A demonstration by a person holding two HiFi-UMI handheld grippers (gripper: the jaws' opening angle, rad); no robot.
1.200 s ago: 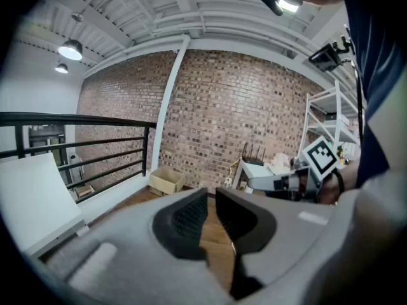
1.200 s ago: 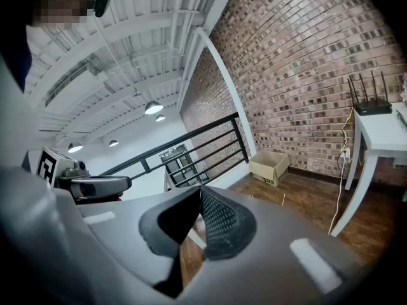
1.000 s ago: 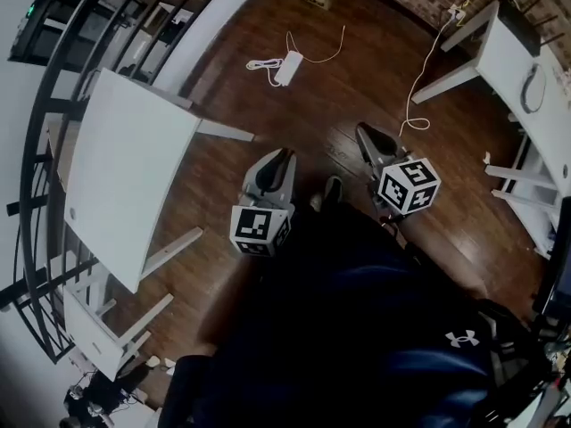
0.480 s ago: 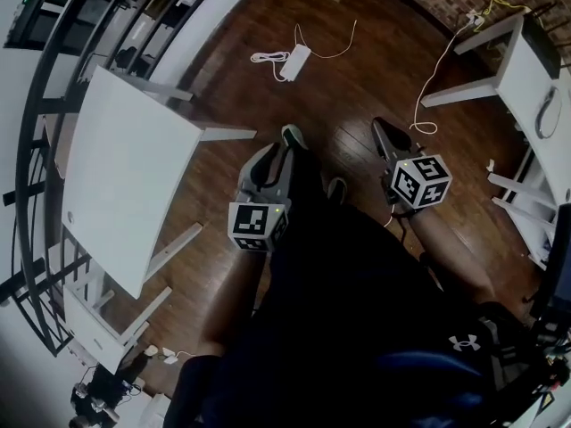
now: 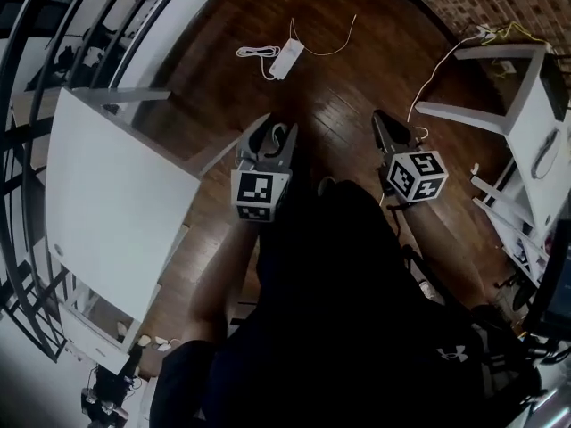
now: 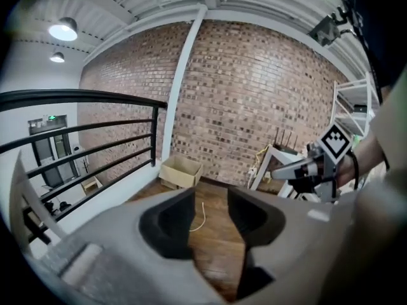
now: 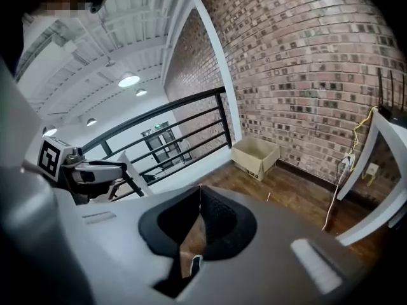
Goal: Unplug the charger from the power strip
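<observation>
1. Your left tool (image 5: 275,135) points out over the wooden floor (image 5: 348,96). Its jaws have just been opening and stand wide apart, with only bare boards showing between them.
2. Your right tool (image 5: 390,125) rides alongside, off to the left tool's right. Its jaws are pressed together and hold nothing.
3. The power strip (image 5: 286,58) lies flat on the floor well ahead of the left tool, and ahead and to the left of the right tool. Neither tool touches it.
4. A white coiled cable (image 5: 252,53) sits at the strip's left side and a thin pale lead (image 5: 337,45) curls away from its right. From up here I can't pick out the charger on the strip.
5. A white table (image 5: 107,194) stands on the left tool's left, its corner just beside the tool.
6. A second white table (image 5: 500,52) stands well off to the right tool's right. A pale cable (image 5: 437,61) trails from there down to the floor near that tool's tip.
7. Far ahead of the left tool, a cardboard box (image 6: 181,170) sits against the brick wall (image 6: 254,88), and a black railing (image 6: 82,129) runs off to the left.
</observation>
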